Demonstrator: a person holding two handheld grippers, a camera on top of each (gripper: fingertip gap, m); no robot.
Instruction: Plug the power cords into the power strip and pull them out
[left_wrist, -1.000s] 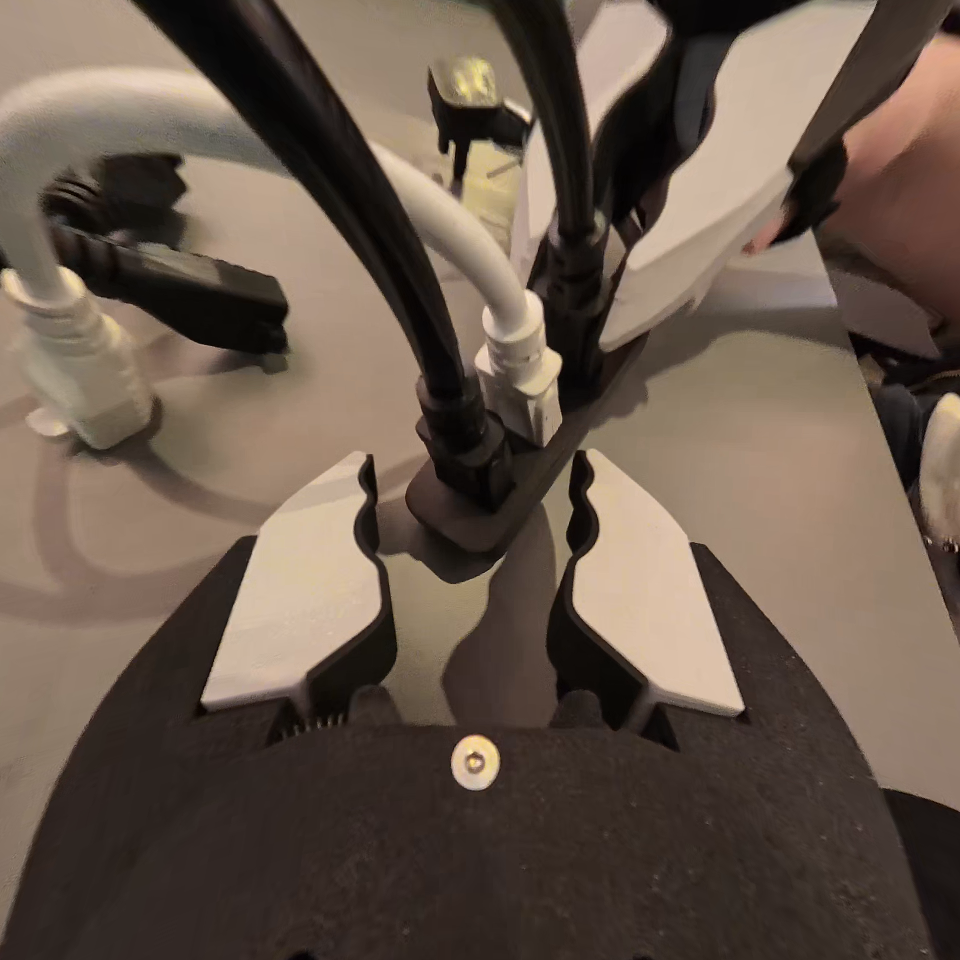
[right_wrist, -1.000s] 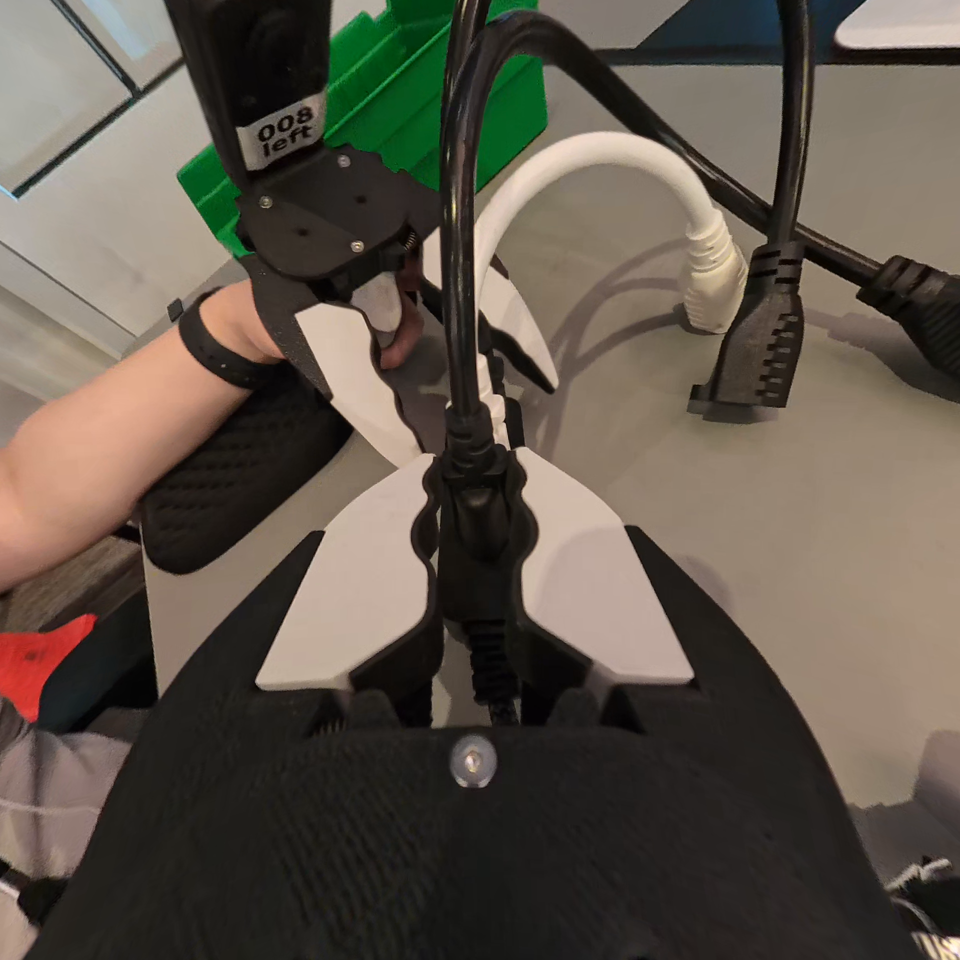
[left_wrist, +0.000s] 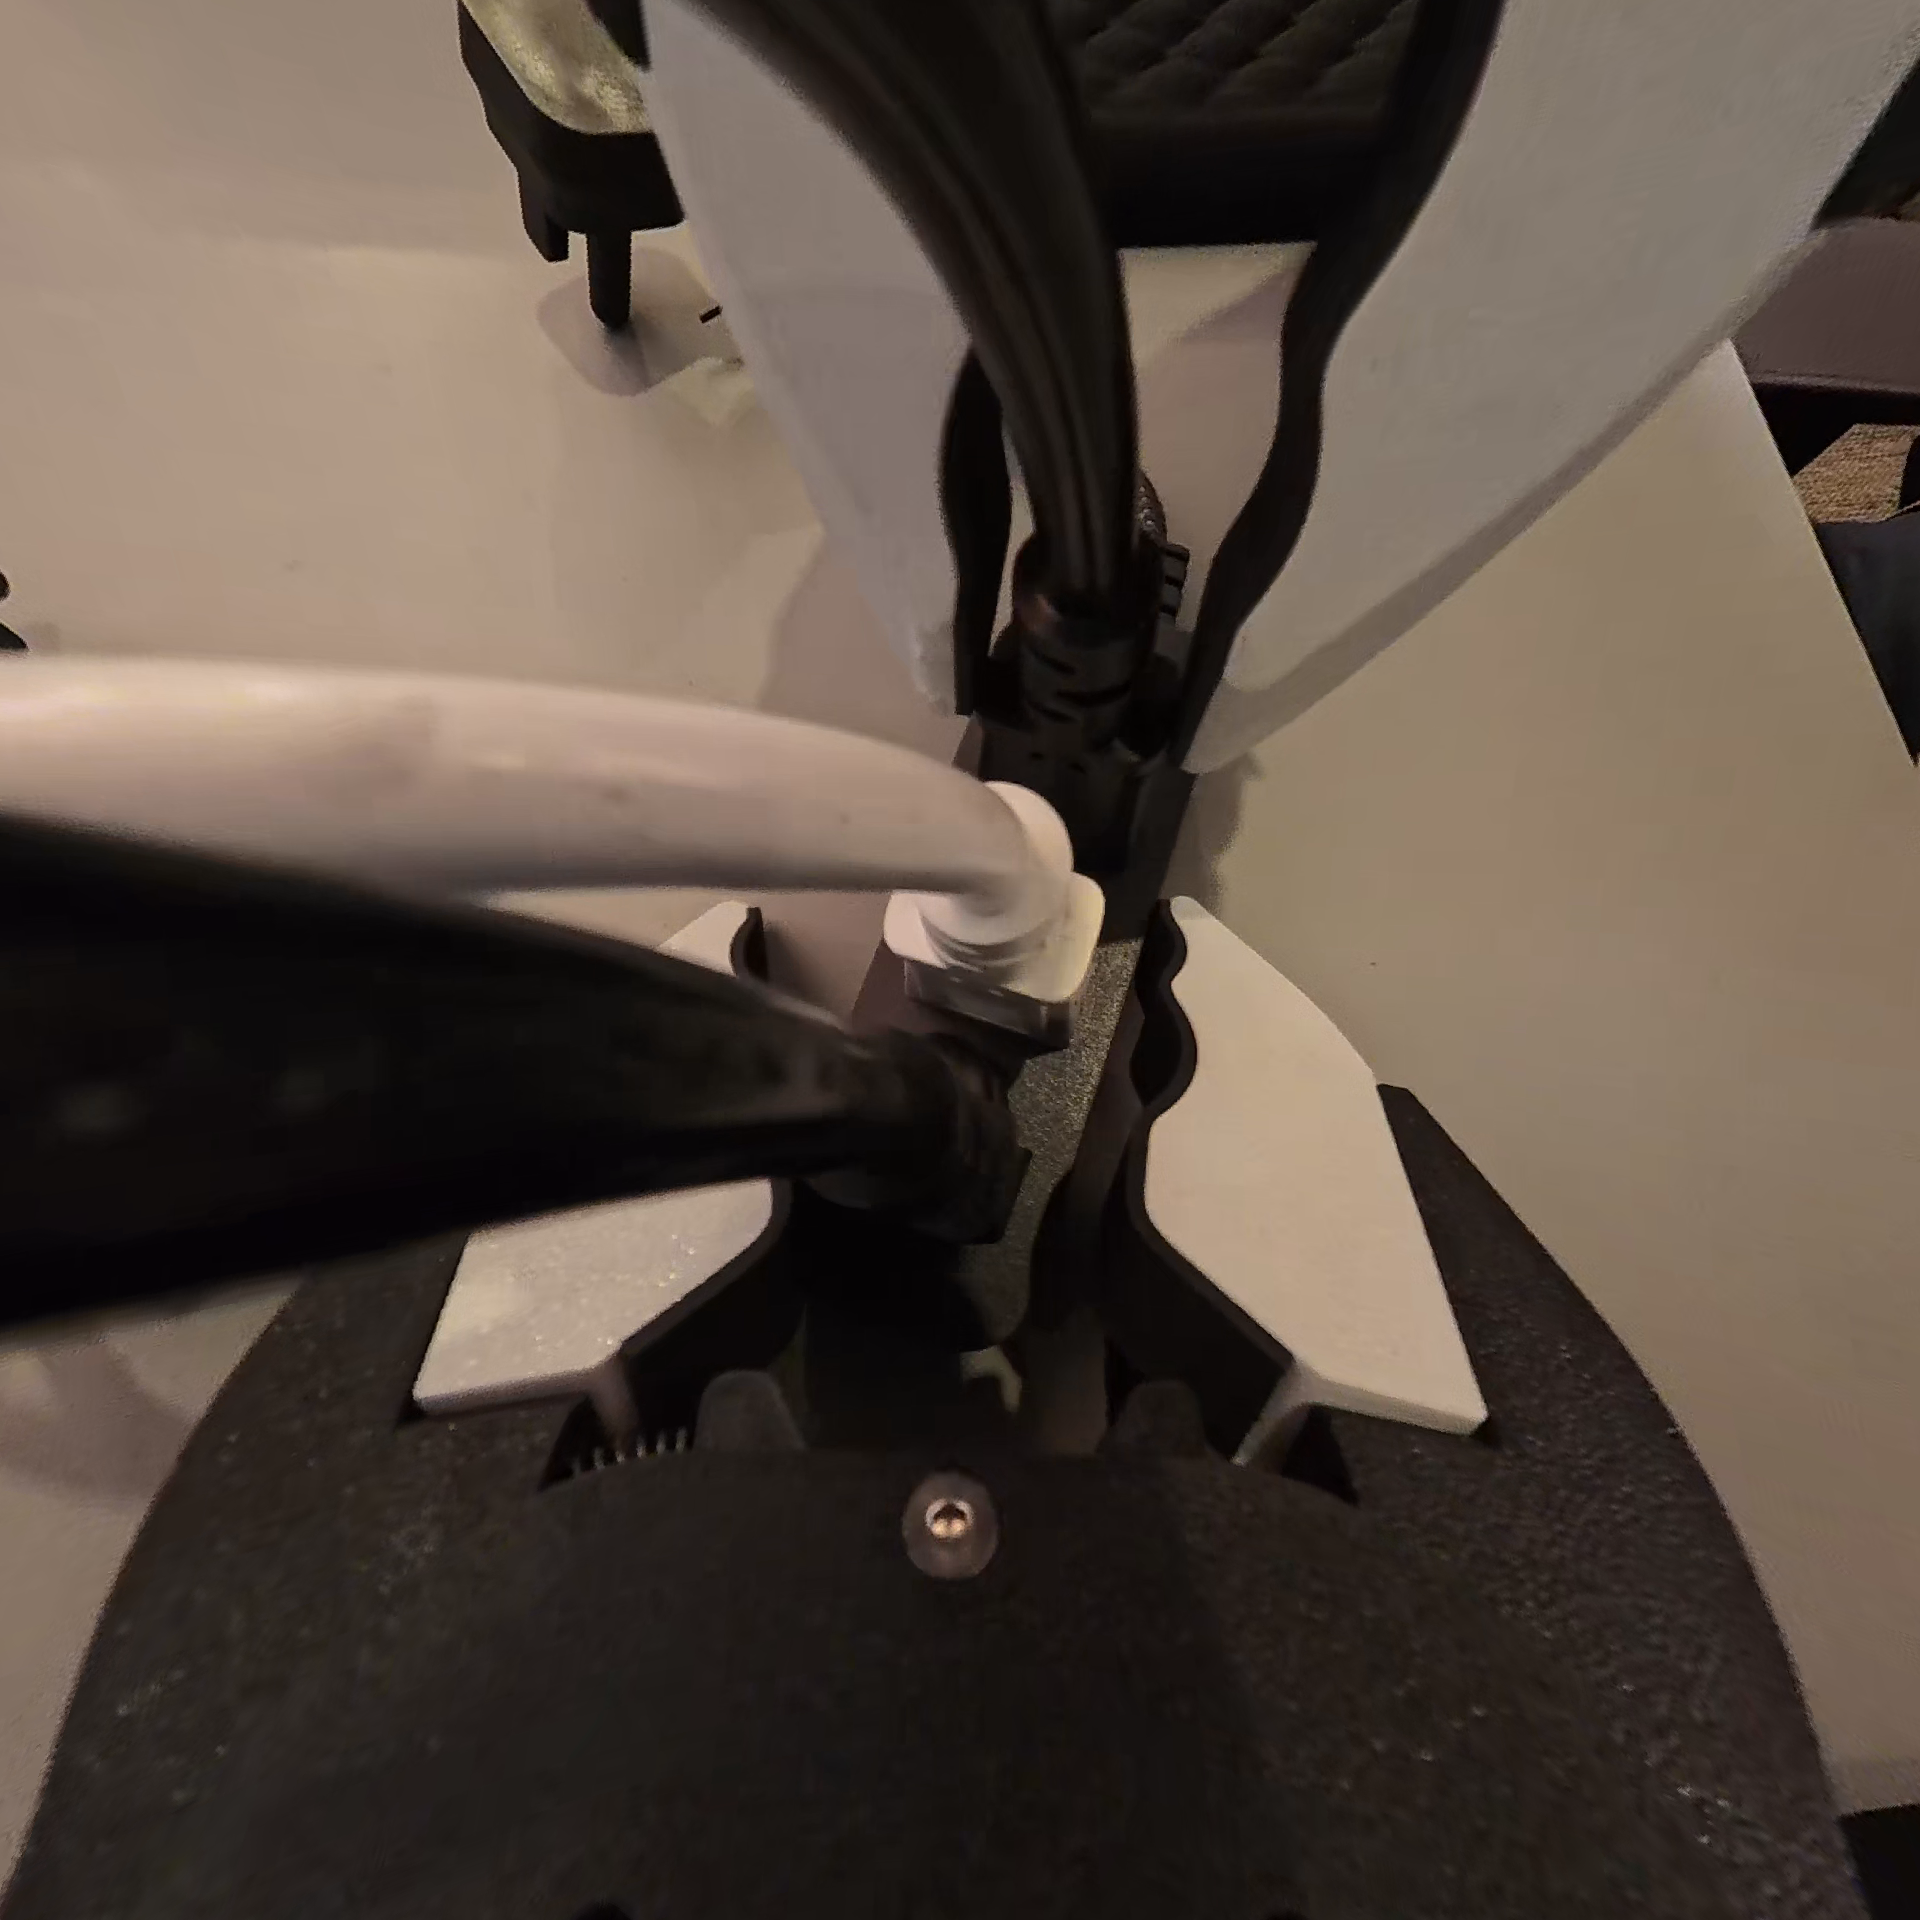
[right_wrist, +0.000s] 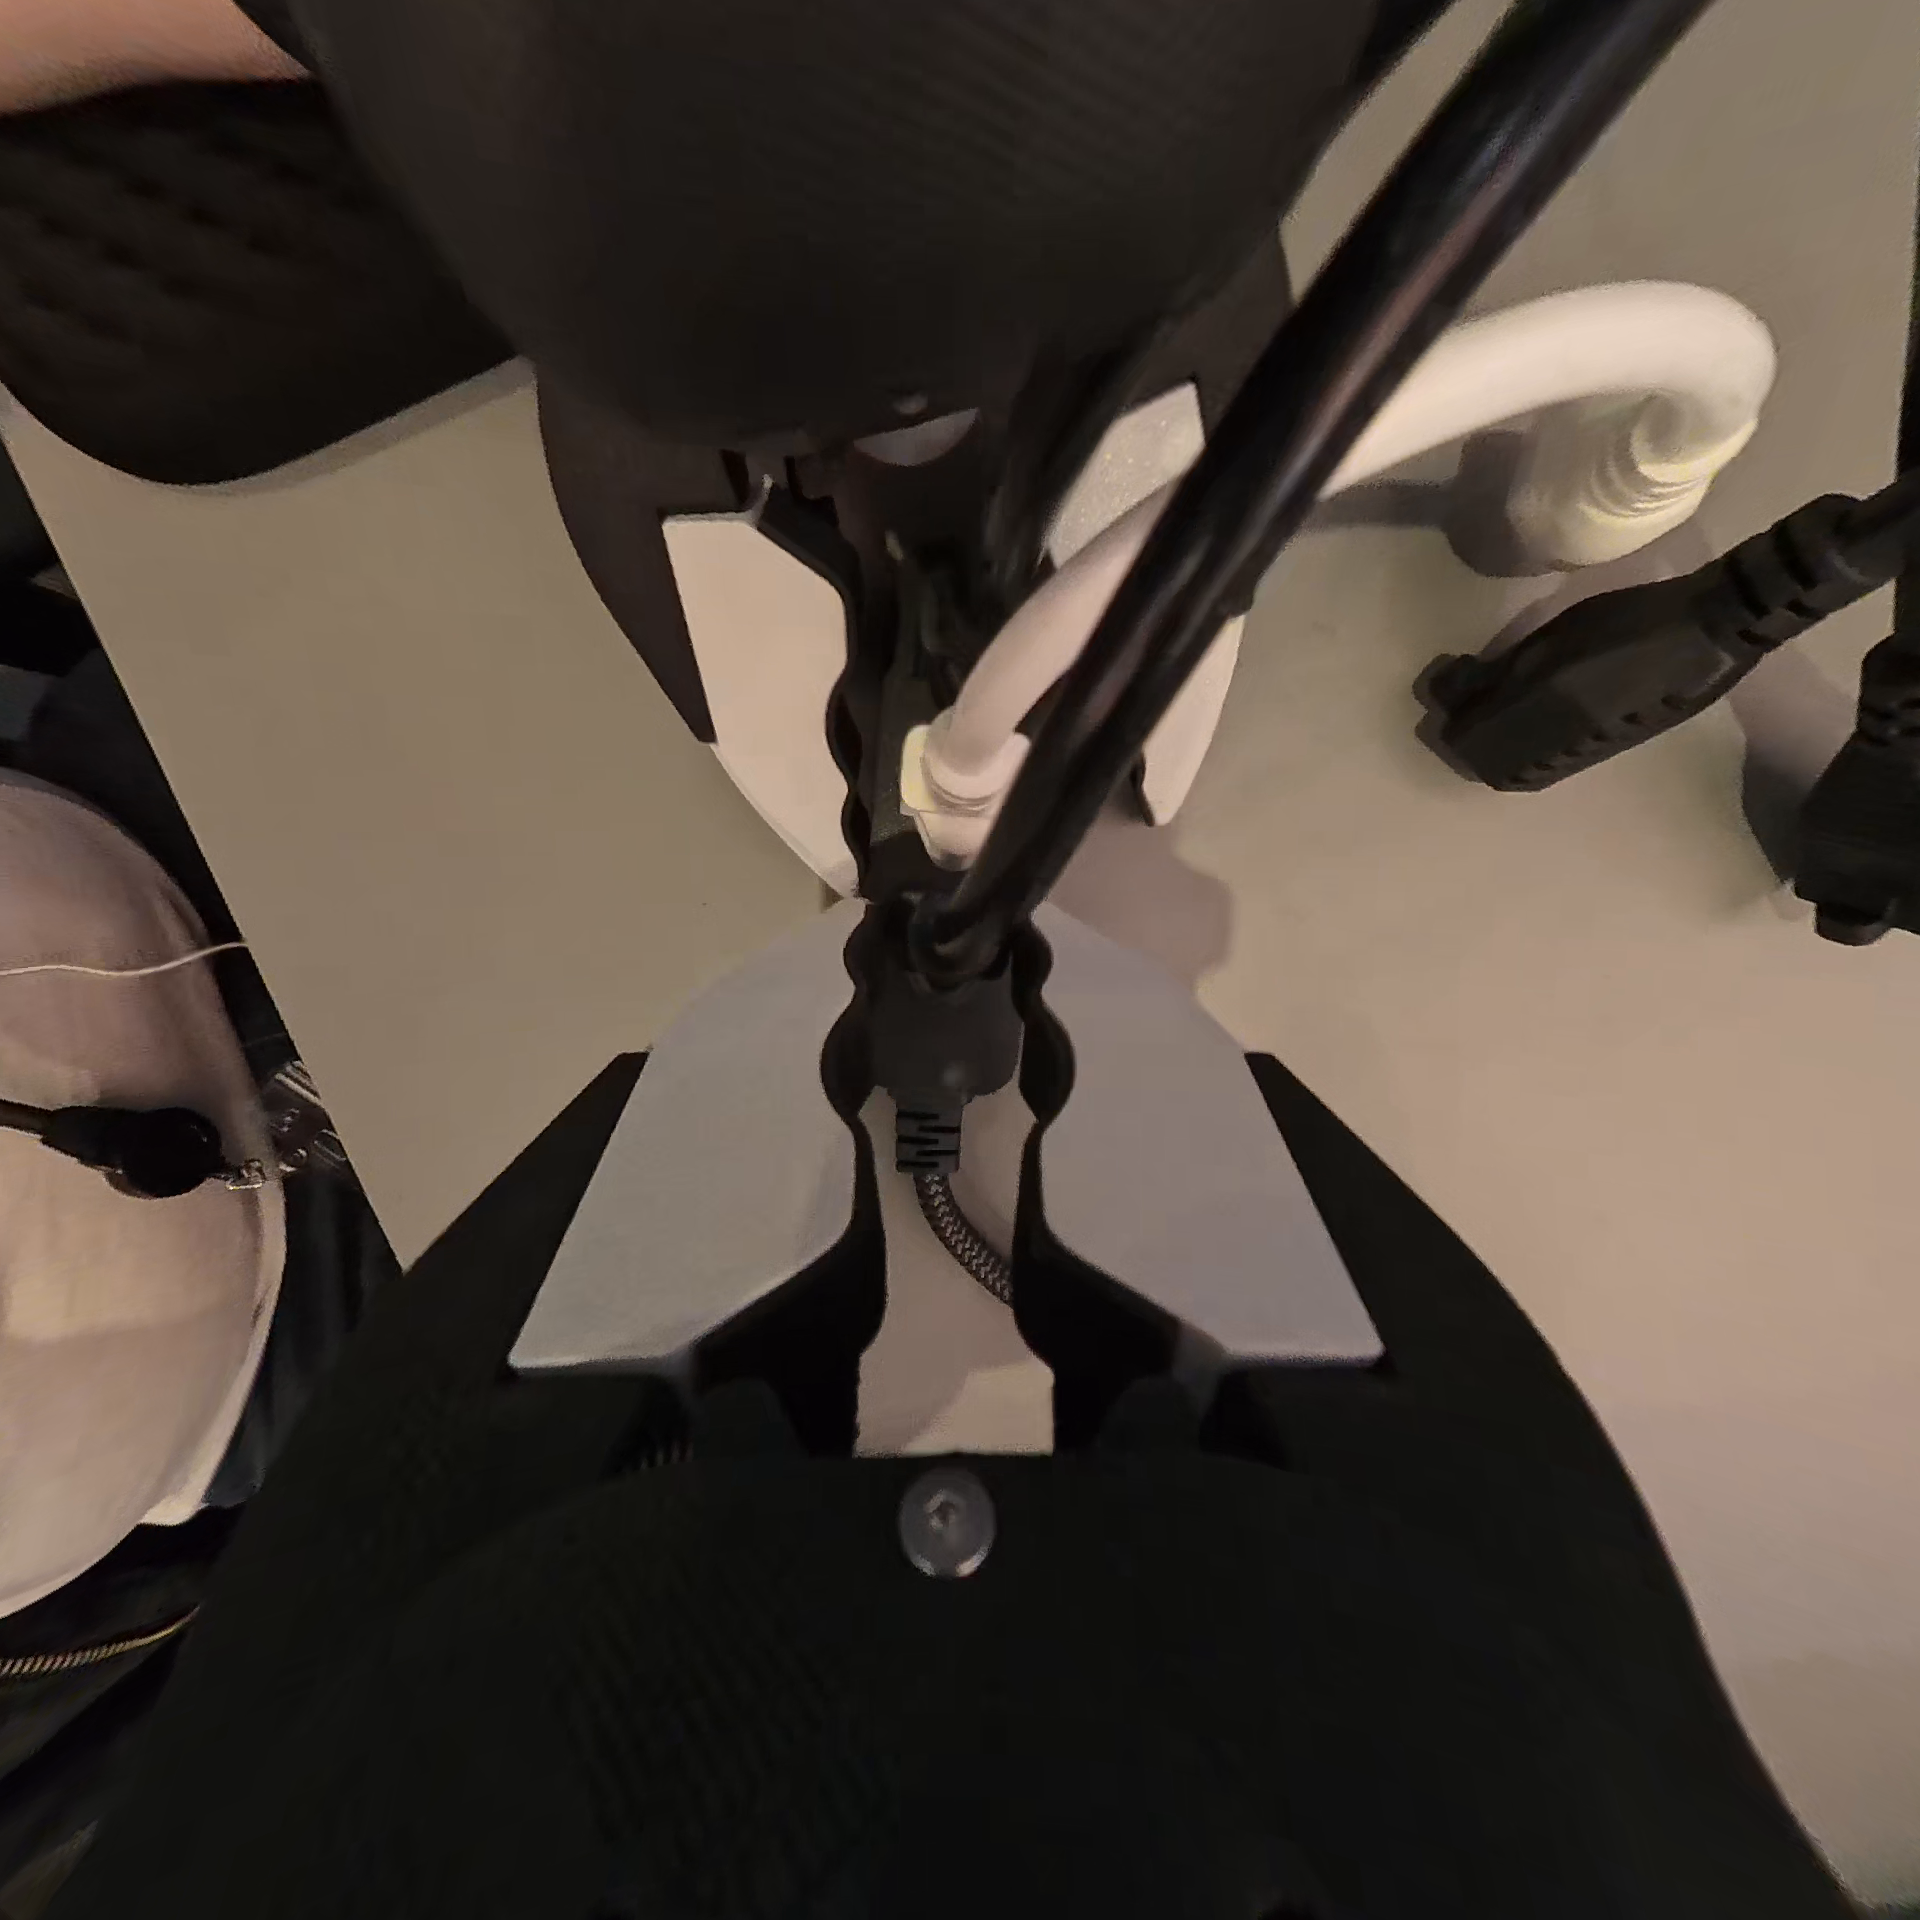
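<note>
A black power strip (left_wrist: 1103, 987) lies on the pale table between the fingers of my left gripper (left_wrist: 961, 925). That gripper is open and straddles the strip. A white plug (left_wrist: 997, 935) and a black plug (left_wrist: 935, 1153) sit in the strip, and their cords cross the left finger. My right gripper (right_wrist: 940, 925) is shut on another black plug (right_wrist: 940, 1029) at the strip's far end. It also shows in the left wrist view (left_wrist: 1081, 727), facing mine. A braided cord (right_wrist: 956, 1226) runs out under the held plug. Whether its prongs are seated is hidden.
Loose black connectors (right_wrist: 1579, 696) (right_wrist: 1860, 831) and a white connector (right_wrist: 1579, 468) lie on the table to the right. Another black plug (left_wrist: 582, 156) stands at the far left. The table edge (right_wrist: 208, 831) runs close on the left, with clothing beyond it. My right fingertips sit around 5 centimeters from my left ones.
My left gripper has moved forward and down, so the strip now lies between its fingers. The right gripper has come closer, still shut on the black plug.
</note>
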